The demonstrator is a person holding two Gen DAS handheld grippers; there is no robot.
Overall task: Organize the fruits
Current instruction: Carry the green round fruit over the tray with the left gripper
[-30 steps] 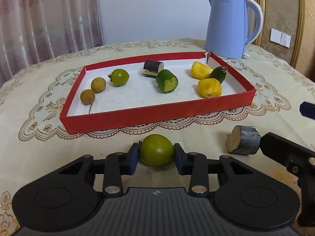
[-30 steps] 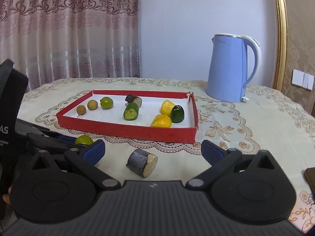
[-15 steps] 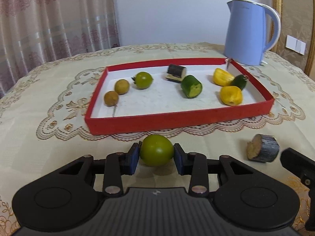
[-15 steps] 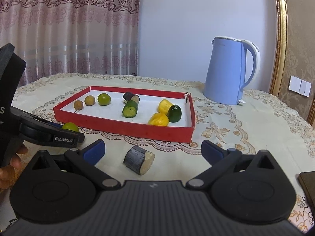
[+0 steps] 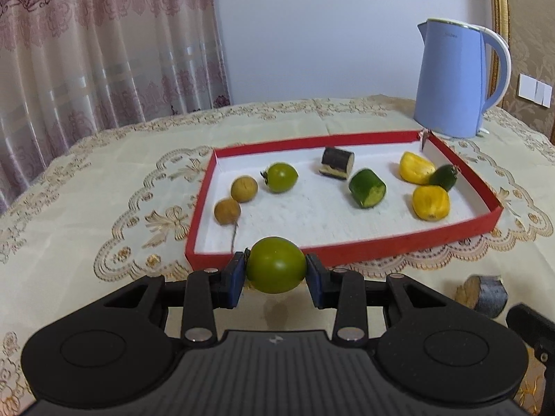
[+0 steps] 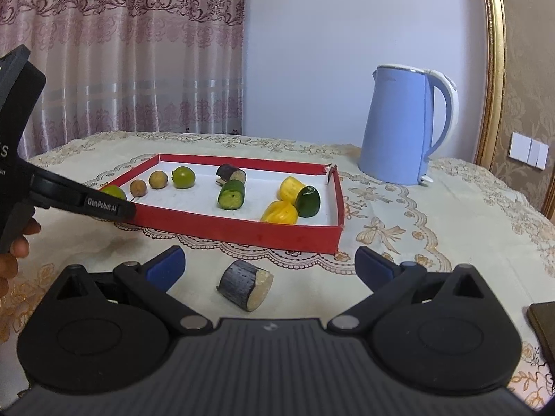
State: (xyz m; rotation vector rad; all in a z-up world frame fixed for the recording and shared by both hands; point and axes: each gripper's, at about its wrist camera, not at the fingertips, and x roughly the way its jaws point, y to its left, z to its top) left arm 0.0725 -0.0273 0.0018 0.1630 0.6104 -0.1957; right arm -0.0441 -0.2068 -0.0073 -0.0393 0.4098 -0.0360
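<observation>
My left gripper is shut on a round green fruit and holds it above the cloth, just in front of the near left corner of the red tray. The right wrist view shows the same green fruit at the tray's left end. In the tray lie two brown round fruits, a green round fruit, a dark cut piece, a green cut piece, two yellow pieces and a dark green piece. My right gripper stands open, with a grey-barked cut piece lying between its fingers.
A blue electric kettle stands behind the tray's far right corner. A dark flat object lies at the right edge of the table. A hand holds the left gripper's handle. Curtains hang behind the table.
The left gripper has risen off the cloth with the green fruit and come up to the tray's near edge. The right gripper has stayed where it was.
</observation>
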